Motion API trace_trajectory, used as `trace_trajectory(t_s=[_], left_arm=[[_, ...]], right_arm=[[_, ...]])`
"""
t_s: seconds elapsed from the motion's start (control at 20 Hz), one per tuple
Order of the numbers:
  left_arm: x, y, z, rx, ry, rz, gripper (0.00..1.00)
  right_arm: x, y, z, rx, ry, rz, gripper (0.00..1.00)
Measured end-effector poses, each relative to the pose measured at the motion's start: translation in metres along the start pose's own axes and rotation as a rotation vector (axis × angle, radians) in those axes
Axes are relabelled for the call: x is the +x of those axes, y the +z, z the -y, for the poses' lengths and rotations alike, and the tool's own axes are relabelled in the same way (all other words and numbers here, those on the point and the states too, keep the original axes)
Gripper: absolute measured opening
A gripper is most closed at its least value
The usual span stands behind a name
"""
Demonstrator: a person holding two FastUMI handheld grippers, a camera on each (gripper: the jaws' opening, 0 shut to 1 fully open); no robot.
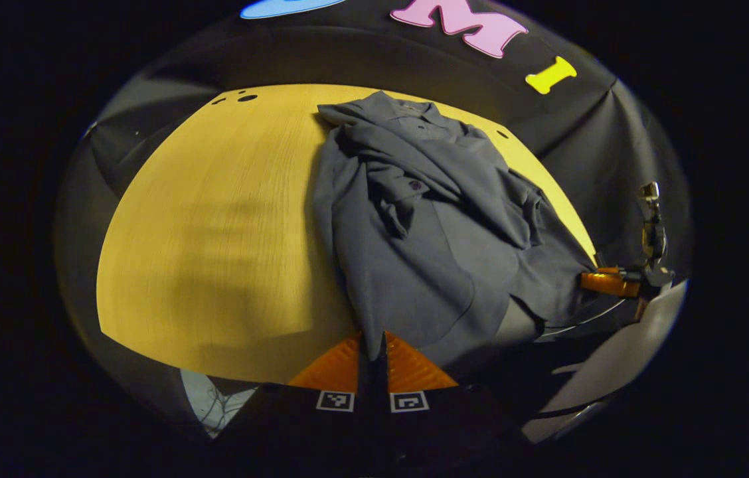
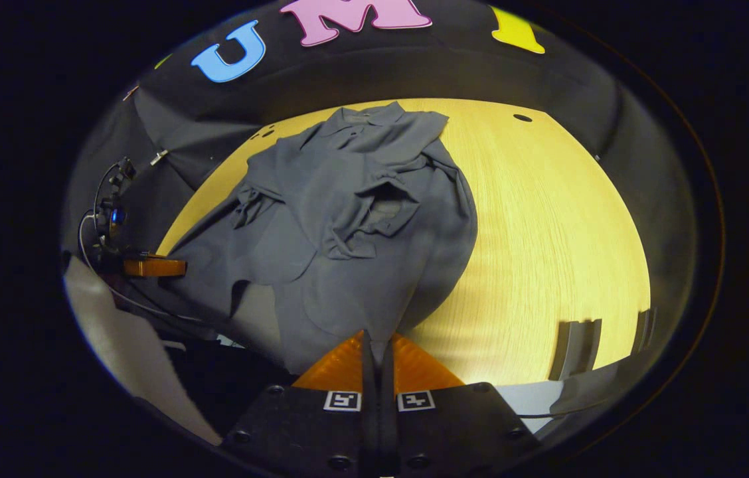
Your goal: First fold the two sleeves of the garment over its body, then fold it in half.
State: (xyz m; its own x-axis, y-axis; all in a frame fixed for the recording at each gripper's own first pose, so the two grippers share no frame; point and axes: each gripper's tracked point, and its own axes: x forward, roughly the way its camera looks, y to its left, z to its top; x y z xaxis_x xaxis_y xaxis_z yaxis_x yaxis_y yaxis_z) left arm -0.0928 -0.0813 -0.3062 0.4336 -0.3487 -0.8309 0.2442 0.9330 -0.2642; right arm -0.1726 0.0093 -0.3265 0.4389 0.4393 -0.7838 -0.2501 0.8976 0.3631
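shirt [image 1: 414, 226] on table [image 1: 215, 219], sleeves folded in; both claws, left [image 1: 374, 352] and right [image 2: 378, 352], pinch its hem for halving.

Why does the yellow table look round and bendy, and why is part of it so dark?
In the left gripper view the fisheye lens bulges the table, and soft shadow bands cross it; in the right gripper view it curves too, brightest beside the shirt.
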Motion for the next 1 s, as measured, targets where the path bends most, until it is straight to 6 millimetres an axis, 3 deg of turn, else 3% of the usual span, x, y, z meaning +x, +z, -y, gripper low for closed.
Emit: trace_trajectory(t_s=[0.15,0.25,0.5,0.8,1.0], left_arm=[[-0.022,0.036,0.007,-0.024,-0.019,0.082,0.06],[-0.038,0.077,0.018,-0.042,-0.045,0.169,0.06],[-0.059,0.154,0.035,-0.086,-0.103,0.325,0.05],[-0.072,0.244,0.049,-0.085,-0.141,0.466,0.05],[-0.066,0.296,0.048,-0.060,-0.132,0.528,0.05]], right_arm=[[-0.014,0.022,-0.006,0.052,0.021,0.082,0.05],[-0.023,0.055,-0.007,0.107,0.035,0.164,0.05],[-0.038,0.143,-0.014,0.164,0.091,0.352,0.05],[-0.048,0.234,-0.015,0.126,0.102,0.529,0.05],[-0.040,0.285,-0.008,0.118,0.095,0.599,0.05]])
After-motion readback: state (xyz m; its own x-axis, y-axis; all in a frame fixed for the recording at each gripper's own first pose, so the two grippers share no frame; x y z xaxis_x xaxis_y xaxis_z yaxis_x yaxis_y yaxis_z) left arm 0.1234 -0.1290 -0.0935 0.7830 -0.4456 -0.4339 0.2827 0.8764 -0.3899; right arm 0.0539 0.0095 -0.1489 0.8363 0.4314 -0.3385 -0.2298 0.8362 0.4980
